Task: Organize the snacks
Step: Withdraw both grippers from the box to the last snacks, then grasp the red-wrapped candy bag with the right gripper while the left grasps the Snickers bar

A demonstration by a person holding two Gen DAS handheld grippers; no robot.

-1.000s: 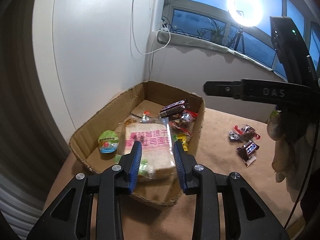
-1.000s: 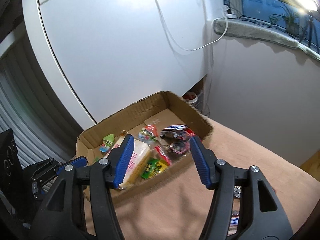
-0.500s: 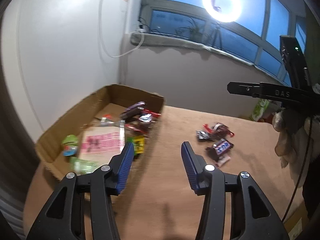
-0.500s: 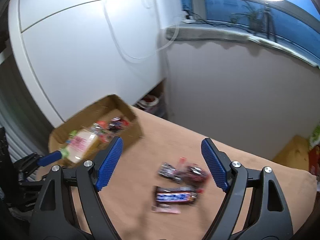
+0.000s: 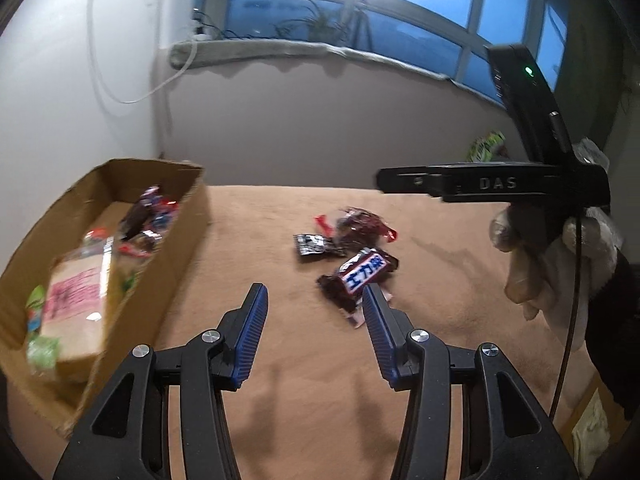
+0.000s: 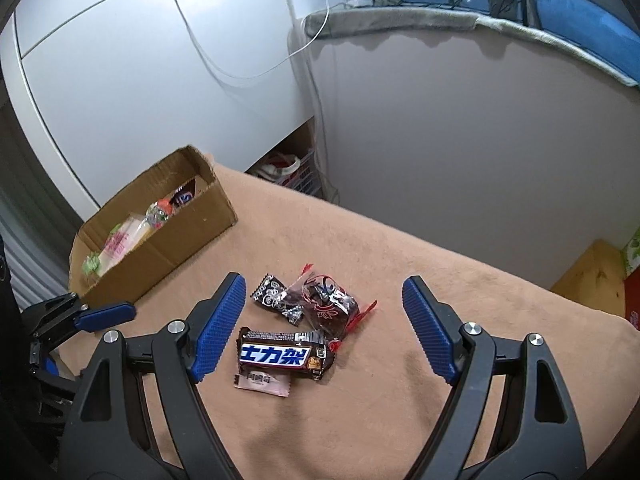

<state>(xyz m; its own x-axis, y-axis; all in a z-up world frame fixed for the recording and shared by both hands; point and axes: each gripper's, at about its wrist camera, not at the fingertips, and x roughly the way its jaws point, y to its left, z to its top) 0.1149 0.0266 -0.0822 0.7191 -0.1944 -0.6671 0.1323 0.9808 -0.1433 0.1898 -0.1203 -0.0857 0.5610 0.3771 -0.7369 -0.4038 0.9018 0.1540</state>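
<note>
The right gripper (image 6: 320,328) hangs above the worktop (image 6: 460,280) with its jaws spread wide and nothing between them. Seen through the gap, a chocolate bar (image 6: 282,356) in a dark wrapper with white lettering on blue lies flat on the tan cloth, close to the left blue pad. A small pale sachet (image 6: 262,385) lies against its near edge, partly tucked under it. Just beyond the bar sit a clear packet of dark sweets with red twisted ends (image 6: 328,308) and a small black-and-white packet (image 6: 276,298), the two touching.

The left gripper (image 5: 314,308) is likewise released, jaws apart and empty, poised over bare cloth. Its right pad overlaps the near end of the same chocolate bar (image 5: 362,274) in the picture; whether it touches cannot be told. The sweets packet (image 5: 360,226) and black-and-white packet (image 5: 316,245) lie just behind.

Well to the left stands an open cardboard box (image 6: 188,236), already holding snacks: a pink-printed bread pack (image 5: 76,304), some green wrappers (image 5: 40,350) and dark and red packets (image 5: 146,216) at the far end. A gloved hand (image 5: 536,268) grips the right gripper's handle.
</note>
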